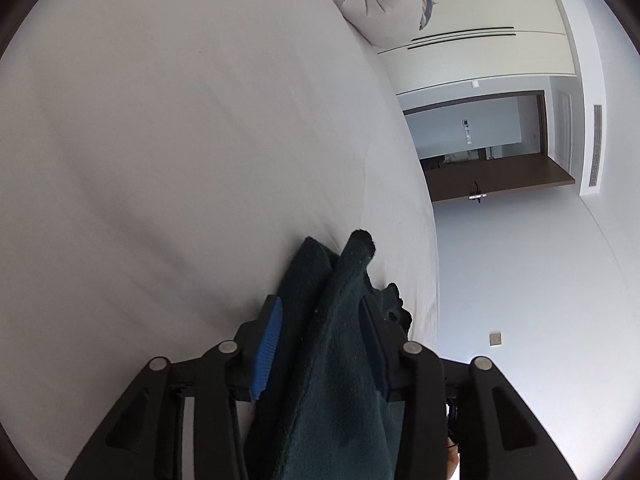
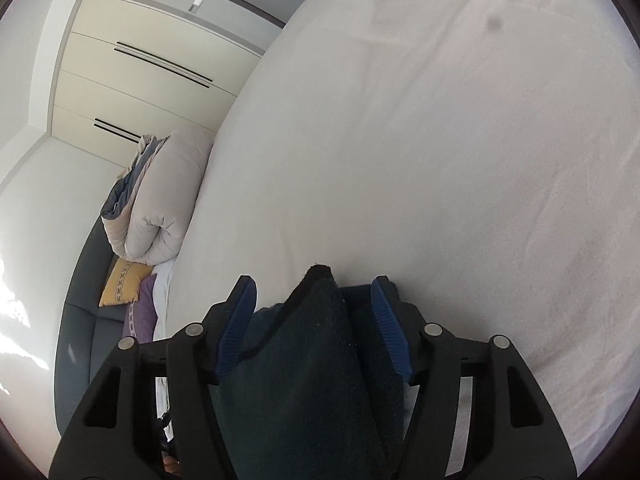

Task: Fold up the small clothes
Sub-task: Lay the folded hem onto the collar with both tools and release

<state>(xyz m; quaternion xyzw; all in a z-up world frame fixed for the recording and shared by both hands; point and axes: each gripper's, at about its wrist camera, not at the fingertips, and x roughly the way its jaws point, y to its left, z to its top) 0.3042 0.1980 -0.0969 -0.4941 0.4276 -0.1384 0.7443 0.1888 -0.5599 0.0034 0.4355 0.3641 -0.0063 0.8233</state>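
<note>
a: left wrist view; the left gripper [image 1: 320,344] has its blue pads [image 1: 267,354] clamped on a bunched dark green garment [image 1: 332,360], the cloth poking out toward 12 o'clock over the white bed sheet [image 1: 180,140]

b: right gripper [image 2: 314,328], same story; jaws pinching that garment [image 2: 308,360] between them; rolled beige duvet [image 2: 160,200] at 9 o'clock; yellow cushion [image 2: 122,282] just below it

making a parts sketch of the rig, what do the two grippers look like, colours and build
Both match. The left gripper and right gripper are matte black plastic linkages with slotted cut-outs and round silver pivot pins. Each finger carries a ribbed bright blue pad. No markings or sleeves are visible; thin dark wiring seems to sit low in each frame.
</note>
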